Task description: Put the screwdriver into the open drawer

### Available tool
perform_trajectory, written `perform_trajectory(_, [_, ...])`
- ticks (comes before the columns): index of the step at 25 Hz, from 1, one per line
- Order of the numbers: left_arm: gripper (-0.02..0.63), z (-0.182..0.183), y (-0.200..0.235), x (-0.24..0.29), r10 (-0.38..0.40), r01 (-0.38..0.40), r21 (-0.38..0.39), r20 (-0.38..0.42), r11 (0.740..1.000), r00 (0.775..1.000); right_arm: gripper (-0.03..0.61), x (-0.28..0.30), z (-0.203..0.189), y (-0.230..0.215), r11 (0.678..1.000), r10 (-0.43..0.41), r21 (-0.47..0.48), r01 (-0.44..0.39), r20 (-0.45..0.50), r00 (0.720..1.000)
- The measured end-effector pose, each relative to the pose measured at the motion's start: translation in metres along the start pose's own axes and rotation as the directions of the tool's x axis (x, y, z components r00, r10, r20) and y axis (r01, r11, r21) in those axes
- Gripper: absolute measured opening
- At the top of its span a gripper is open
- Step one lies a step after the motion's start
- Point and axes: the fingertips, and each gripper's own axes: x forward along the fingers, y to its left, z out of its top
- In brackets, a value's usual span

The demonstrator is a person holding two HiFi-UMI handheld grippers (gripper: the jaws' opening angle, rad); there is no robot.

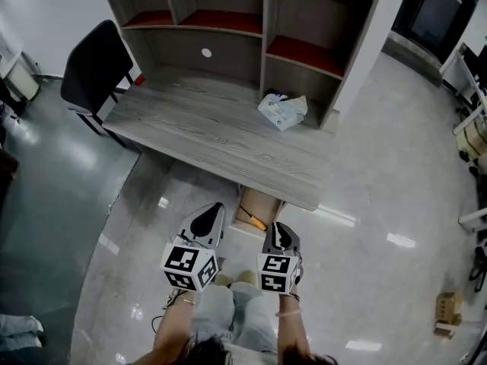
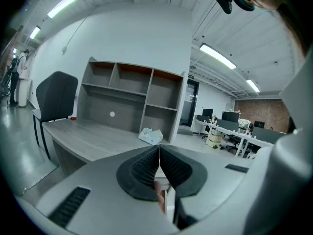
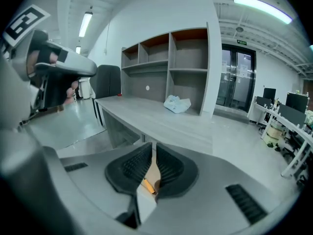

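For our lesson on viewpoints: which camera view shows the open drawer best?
The head view: it looks down into the open drawer under the desk. The right gripper view shows only a sliver of it between the jaws; the left gripper view shows hardly any.

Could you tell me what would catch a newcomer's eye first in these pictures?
First come the two grippers with black-and-white marker cubes, low in the head view: the left gripper is shut and the right gripper is barely parted. Between them the open drawer, under the desk's front edge, holds an orange screwdriver. On the grey desk, a crumpled white packet sits by the shelf unit.
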Motion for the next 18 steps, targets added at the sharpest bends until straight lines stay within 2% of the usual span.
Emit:
perform_trajectory(4, [0.018,0.015,-0.004,-0.001,-0.021,0.021,0.008,0.011,1.000,1.000,0.041,-0.014,0.022,-0.004,1.000,-0.021,0.015,0.020,0.045,0.999])
perform_trajectory(9, [0.018,0.036,-0.011,-0.006,-0.054,0.053,0.025,0.037,0.998,0.998,0.036,-0.033,0.044,-0.011,0.995,-0.053,0.094,0.045,0.095,0.994])
perform_trajectory(18, [0.018,0.064,-0.024,-0.032,-0.131,0.127,0.084,0.053,0.988,0.990,0.029,-0.079,0.088,-0.010,0.985,-0.124,0.141,0.098,0.185,0.975])
